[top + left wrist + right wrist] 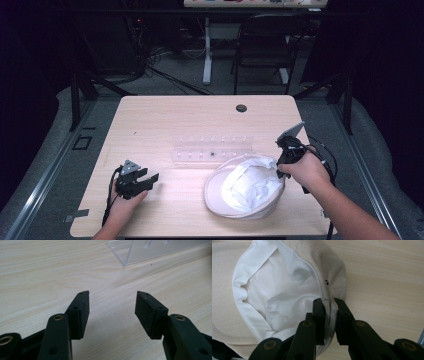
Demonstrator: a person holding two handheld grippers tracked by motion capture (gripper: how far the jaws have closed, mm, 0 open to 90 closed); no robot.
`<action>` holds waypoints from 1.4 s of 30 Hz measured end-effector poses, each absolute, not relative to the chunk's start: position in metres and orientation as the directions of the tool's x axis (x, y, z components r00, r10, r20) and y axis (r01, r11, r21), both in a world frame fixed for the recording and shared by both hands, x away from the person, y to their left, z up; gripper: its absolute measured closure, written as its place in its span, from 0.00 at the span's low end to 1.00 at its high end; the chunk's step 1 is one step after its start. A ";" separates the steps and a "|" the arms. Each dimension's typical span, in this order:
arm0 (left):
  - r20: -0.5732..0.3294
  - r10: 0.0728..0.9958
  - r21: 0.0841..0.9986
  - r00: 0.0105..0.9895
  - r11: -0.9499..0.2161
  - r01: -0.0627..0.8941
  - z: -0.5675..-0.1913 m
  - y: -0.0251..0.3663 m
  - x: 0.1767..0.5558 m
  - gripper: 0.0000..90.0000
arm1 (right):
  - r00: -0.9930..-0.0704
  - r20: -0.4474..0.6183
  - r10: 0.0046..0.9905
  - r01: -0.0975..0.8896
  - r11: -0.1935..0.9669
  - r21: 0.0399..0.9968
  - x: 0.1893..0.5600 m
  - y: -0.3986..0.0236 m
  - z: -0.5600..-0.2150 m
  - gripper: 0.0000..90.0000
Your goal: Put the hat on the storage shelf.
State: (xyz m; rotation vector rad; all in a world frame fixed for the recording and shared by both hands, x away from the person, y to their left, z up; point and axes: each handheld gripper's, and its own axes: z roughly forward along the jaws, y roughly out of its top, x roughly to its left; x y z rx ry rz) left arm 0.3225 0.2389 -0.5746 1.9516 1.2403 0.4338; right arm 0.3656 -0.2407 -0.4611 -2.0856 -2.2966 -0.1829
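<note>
A cream cloth hat (245, 186) lies upside down on the wooden table (165, 120), its white lining facing up. My right gripper (282, 167) is at the hat's right rim, and its jaws are shut on that rim (329, 307), one jaw inside against the lining and one outside. In the right gripper view the hat (287, 287) spreads to the left of my right gripper (329, 301). My left gripper (150, 179) rests near the table's front left, apart from the hat. In its own view my left gripper (112, 296) stands open over bare wood with nothing between the pads.
A clear plastic rack (212, 149) lies across the middle of the table just behind the hat, and its corner (140, 251) is ahead of the left gripper. A round cable hole (241, 108) sits near the far edge. A chair (265, 40) stands beyond the table.
</note>
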 end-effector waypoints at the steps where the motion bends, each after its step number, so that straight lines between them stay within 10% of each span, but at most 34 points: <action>1: -0.114 0.877 0.754 0.468 -0.230 0.615 -0.575 0.239 0.322 0.51 | -0.095 0.101 0.990 0.994 0.089 0.063 0.365 -0.240 -0.460 0.90; 42: -0.117 0.873 0.751 0.473 -0.234 0.618 -0.574 0.239 0.323 0.51 | -0.056 0.184 0.981 0.998 0.051 0.029 0.366 -0.237 -0.407 0.91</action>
